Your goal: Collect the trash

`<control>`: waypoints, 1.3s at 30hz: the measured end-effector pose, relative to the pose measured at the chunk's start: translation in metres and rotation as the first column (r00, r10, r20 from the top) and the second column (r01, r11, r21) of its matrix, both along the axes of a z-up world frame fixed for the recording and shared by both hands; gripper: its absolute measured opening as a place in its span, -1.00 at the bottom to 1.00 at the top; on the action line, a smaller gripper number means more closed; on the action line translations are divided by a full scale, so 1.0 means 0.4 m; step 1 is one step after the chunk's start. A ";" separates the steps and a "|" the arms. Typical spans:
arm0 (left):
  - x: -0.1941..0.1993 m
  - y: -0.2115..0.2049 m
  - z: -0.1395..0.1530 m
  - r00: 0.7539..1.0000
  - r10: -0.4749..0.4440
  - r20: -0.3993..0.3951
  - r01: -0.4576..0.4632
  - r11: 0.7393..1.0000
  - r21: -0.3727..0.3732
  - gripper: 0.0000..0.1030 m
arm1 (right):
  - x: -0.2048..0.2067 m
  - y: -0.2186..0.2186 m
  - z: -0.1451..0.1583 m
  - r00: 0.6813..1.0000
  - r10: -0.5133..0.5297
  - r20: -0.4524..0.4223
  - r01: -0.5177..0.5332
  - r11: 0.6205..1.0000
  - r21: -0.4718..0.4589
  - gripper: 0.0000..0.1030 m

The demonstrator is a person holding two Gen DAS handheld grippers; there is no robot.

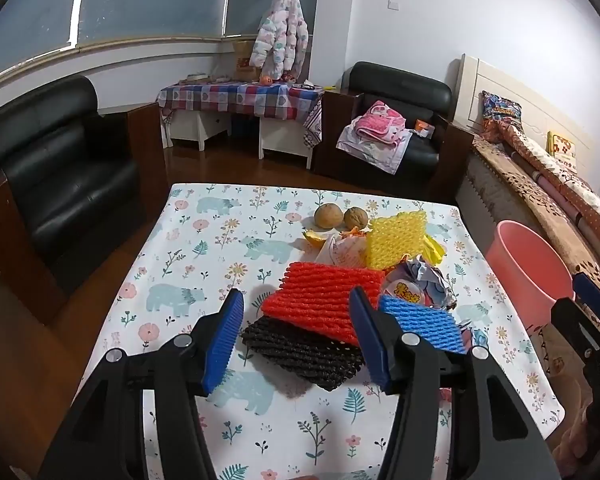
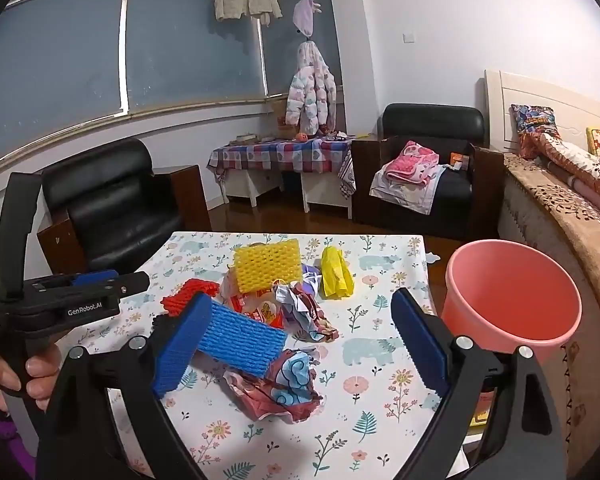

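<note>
Left gripper (image 1: 296,340): fingers spread, empty, poised above the black foam net (image 1: 302,354) and red foam net (image 1: 324,300). Right gripper (image 2: 300,344): fingers fully spread, grasping nothing, above the blue foam net (image 2: 240,340) and crumpled wrappers (image 2: 276,388). Trash lies piled mid-bench (image 1: 204,248); the wrappers' print is unreadable. The pink bucket (image 2: 512,300) stands just beside the bench's right edge.
</note>
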State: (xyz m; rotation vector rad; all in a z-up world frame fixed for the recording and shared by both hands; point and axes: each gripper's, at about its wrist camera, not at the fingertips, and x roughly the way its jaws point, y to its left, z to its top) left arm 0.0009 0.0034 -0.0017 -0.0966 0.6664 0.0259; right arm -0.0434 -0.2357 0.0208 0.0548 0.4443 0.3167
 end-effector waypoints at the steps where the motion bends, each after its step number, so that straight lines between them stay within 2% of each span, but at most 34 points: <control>1: 0.000 0.000 0.000 1.000 0.000 0.000 0.000 1.000 0.000 0.06 | -0.001 0.001 -0.001 1.000 -0.001 0.003 0.001 1.000 0.000 0.78; 6: 0.006 0.005 -0.020 1.000 -0.002 -0.002 0.002 1.000 0.000 0.06 | -0.003 -0.001 0.005 1.000 -0.009 0.011 0.009 1.000 0.006 0.78; 30: 0.007 0.004 -0.021 1.000 0.000 -0.007 0.000 1.000 -0.003 0.06 | -0.005 -0.010 0.004 1.000 -0.015 0.020 0.015 1.000 0.011 0.76; 39: 0.005 0.002 -0.024 1.000 0.001 -0.008 -0.001 1.000 -0.005 0.06 | -0.006 -0.018 0.005 1.000 -0.020 0.014 0.020 1.000 0.010 0.68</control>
